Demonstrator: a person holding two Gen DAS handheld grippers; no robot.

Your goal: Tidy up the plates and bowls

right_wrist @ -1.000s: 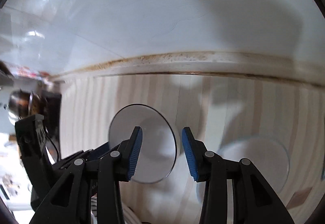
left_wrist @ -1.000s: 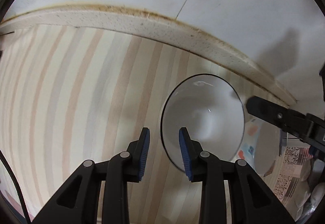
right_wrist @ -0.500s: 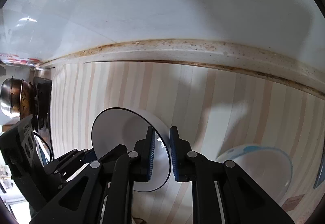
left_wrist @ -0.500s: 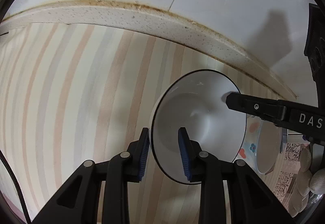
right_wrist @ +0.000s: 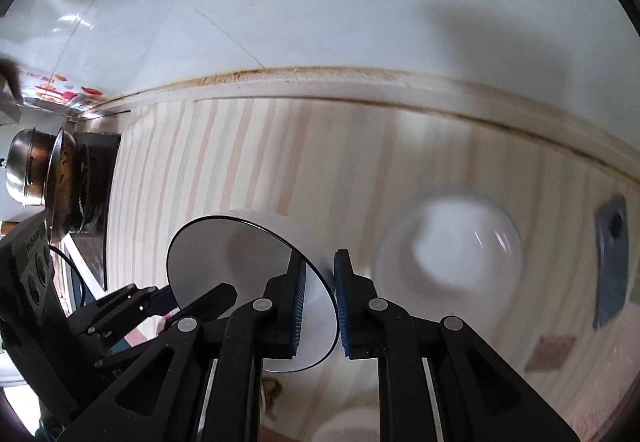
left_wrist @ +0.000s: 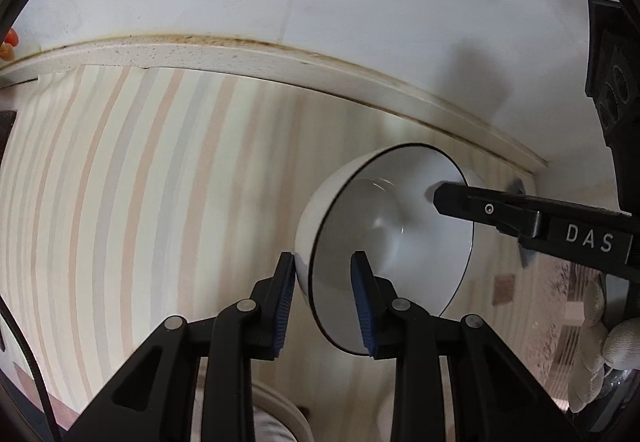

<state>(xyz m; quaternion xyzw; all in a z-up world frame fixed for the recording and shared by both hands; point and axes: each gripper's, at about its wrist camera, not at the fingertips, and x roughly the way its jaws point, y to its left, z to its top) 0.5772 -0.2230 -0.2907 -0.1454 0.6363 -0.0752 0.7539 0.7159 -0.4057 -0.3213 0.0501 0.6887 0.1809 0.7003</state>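
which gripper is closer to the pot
Left. The left gripper grips the bowl at the rim on the side toward the pot; the right gripper grips the opposite rim, farther from it.

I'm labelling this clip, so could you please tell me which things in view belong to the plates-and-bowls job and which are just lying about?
Job:
- black-rimmed white ceramic bowl, gripped by the left tool and the right tool
- second white bowl, blurred, on the striped counter

Lying about:
- steel pot
- blue rectangular item

Second bowl (right_wrist: 448, 246) blurred; its pattern unreadable.
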